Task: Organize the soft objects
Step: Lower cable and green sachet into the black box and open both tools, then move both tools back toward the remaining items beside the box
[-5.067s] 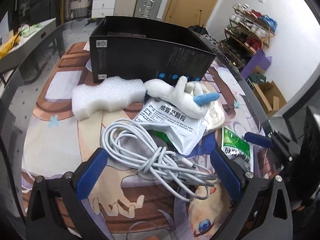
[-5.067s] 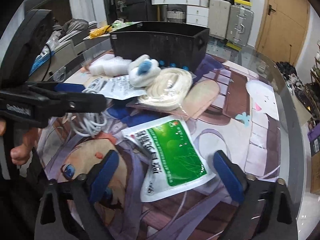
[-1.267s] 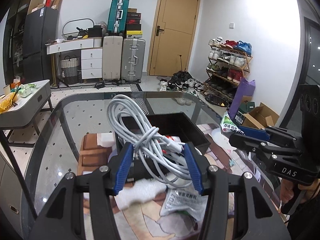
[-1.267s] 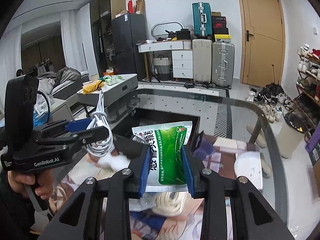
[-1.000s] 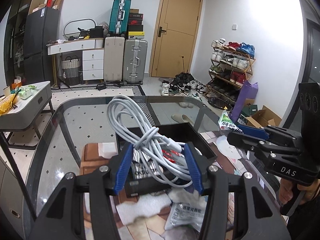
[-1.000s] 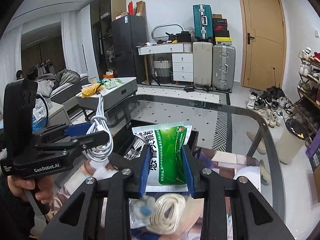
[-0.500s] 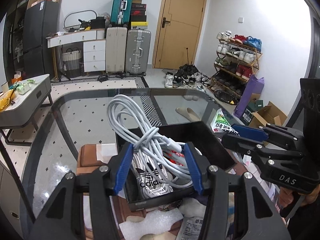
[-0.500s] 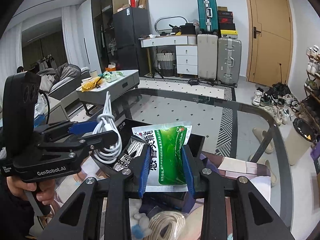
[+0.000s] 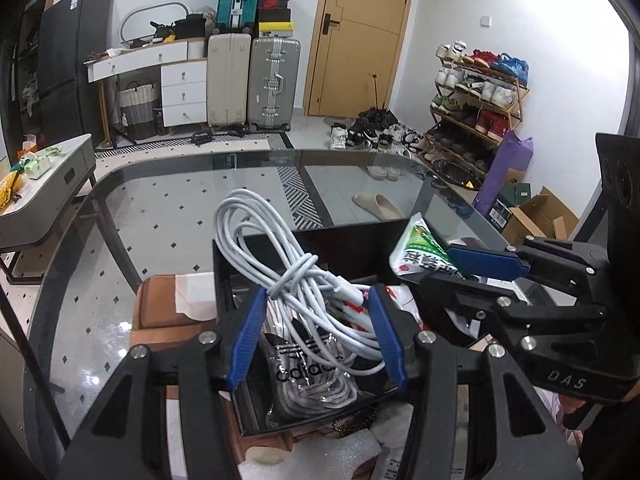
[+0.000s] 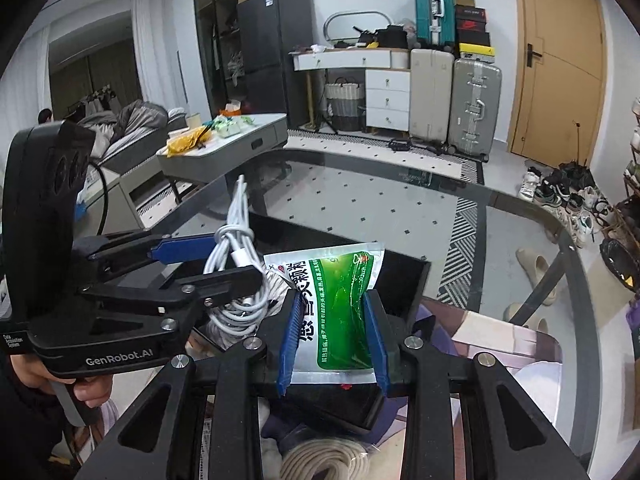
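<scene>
My left gripper is shut on a bundle of white cable and holds it above the open black box. The cable also shows in the right wrist view. My right gripper is shut on a green and white sachet, held over the right side of the box. The sachet also shows in the left wrist view. Inside the box lies a clear adidas bag.
White foam lies on the mat in front of the box. A coil of cream cord in a clear bag lies below my right gripper. The glass table's rim curves round on the left.
Both grippers have moved forward and lower over the box, each still holding its object. The box now fills more of both views.
</scene>
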Available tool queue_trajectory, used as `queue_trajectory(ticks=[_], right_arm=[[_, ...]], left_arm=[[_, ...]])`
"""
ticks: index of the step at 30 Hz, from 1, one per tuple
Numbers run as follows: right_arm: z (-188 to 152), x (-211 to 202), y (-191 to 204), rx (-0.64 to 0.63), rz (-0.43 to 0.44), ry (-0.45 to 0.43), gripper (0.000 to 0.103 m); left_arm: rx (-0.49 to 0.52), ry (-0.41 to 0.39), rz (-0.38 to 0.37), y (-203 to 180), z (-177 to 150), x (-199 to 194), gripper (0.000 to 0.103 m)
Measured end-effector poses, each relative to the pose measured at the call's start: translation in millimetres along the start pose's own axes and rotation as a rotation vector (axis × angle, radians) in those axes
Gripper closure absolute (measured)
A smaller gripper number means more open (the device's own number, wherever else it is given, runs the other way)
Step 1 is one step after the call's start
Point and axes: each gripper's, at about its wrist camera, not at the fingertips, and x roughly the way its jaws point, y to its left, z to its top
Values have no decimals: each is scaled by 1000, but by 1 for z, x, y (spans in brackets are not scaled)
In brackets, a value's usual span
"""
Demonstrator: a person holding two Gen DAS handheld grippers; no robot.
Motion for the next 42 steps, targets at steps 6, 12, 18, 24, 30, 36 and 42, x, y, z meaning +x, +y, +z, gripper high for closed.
queue_trajectory(ticks=[6,12,18,24,30,36,42], right_arm=[[3,15,-2,-12,-5,22,72],[3,22,-5,-13,-1,30,72],[2,12,-11,-13,-10,-13,53],[-5,-24,-19,17,-63,-69,17],[-23,-55,-22,89,-71,-87,1],[-43,-77,-8,97,-78,-97,1],[-63,-89,4,98,-74,-85,1]], left_arm=[[33,14,20,-4,-1,8,51],[64,21,35,-9,0,9,51],[52,21,8,-12,1,7,37],[26,-23,21,-12,3,-17,0],[5,-57,60,-12,-5,-43,0],[13,-83,100,-12,-19,-69,0],[6,-97,134,-10,-41,-88,0]])
